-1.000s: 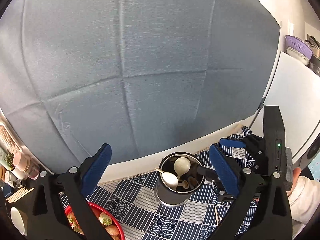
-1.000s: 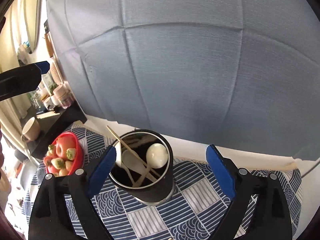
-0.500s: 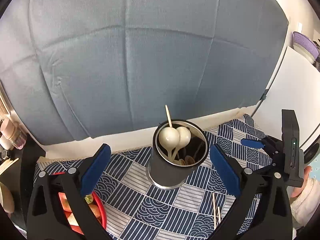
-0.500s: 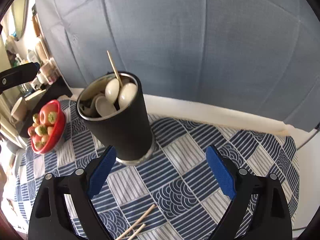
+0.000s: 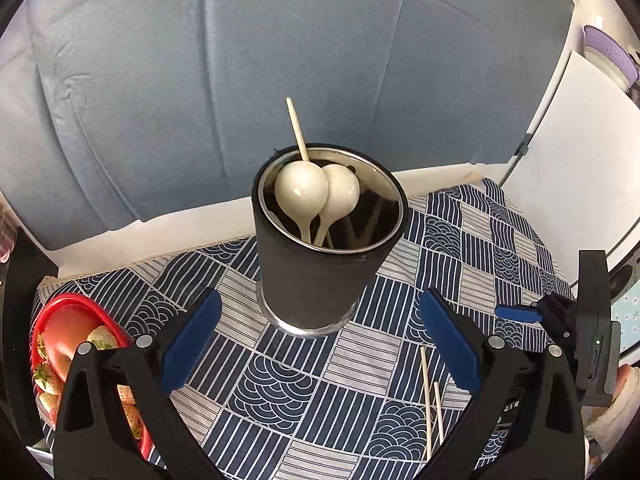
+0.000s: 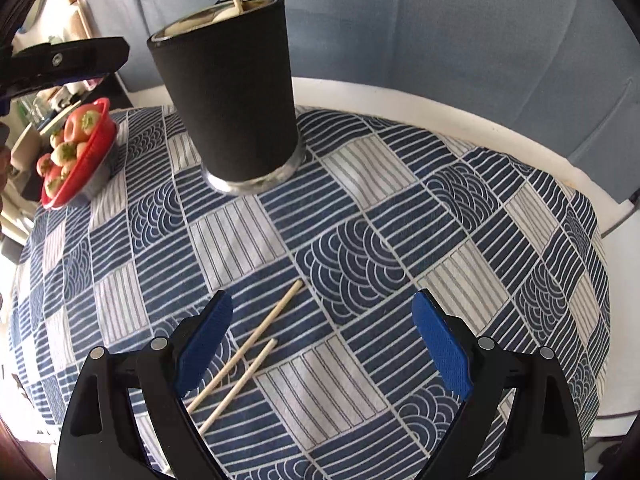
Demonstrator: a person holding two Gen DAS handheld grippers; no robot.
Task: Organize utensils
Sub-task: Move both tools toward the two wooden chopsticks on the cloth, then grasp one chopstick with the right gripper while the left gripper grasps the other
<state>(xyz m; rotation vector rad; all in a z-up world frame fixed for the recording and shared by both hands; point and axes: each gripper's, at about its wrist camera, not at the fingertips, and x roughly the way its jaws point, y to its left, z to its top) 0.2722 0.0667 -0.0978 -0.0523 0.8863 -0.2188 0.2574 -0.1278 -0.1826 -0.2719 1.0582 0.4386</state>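
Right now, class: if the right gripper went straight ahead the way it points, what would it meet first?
Probably the two pale wooden chopsticks lying on the blue patterned tablecloth, just ahead of the open right gripper. Depth is unclear.

1. Looks like a home, most likely a kitchen or dining corner.
2. The table wears a navy and white patchwork tablecloth (image 6: 360,240), very household.
3. A black utensil cup (image 5: 324,248) holds 2 white spoons (image 5: 316,192), and 2 chopsticks (image 6: 248,348) lie on the cloth.
4. A red bowl of fruit (image 6: 80,160) sits at the edge.
5. A purple colander (image 5: 608,56) and cluttered shelf items (image 6: 44,96) fill the background.
6. A grey-blue fabric backdrop (image 5: 200,80) hangs behind the table.
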